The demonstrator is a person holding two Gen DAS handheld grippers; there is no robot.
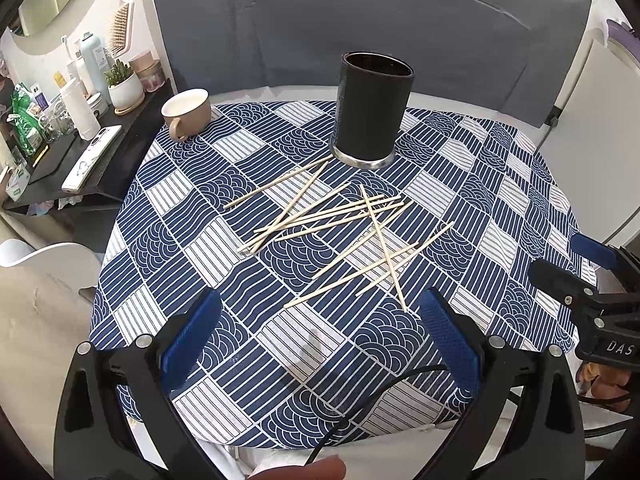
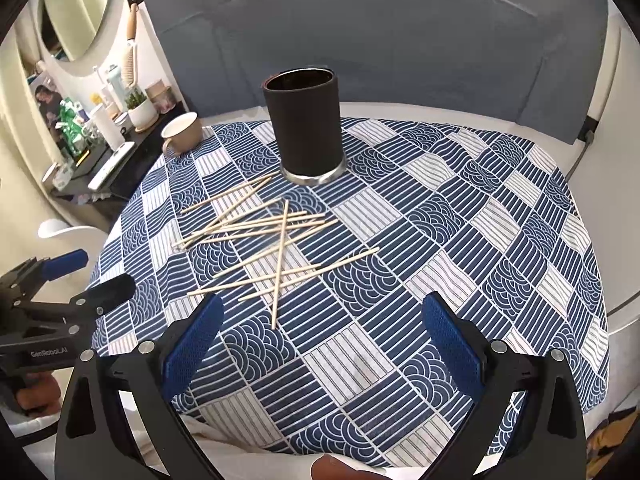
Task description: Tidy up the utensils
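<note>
- Left claw (image 1: 320, 332) at lower centre of its frame, blue pads spread wide, gripping nothing, hovering above the patterned cloth.
- Right claw (image 2: 320, 332) likewise agape and empty; both likely poised for a first pick.
- Chopsticks (image 1: 340, 232) scattered criss-cross mid-frame, just beyond the pads, flat on the tabletop (image 1: 520, 200).
- Black holder (image 1: 370, 110) upright above centre, mouth open, probably meant for receiving them.
- Beige mug (image 1: 186, 114) upper left, well apart.

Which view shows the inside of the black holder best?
Right wrist: the black holder tilts its mouth toward the camera, showing more inner wall. Left wrist shows the holder too, but its opening looks narrower.
</note>
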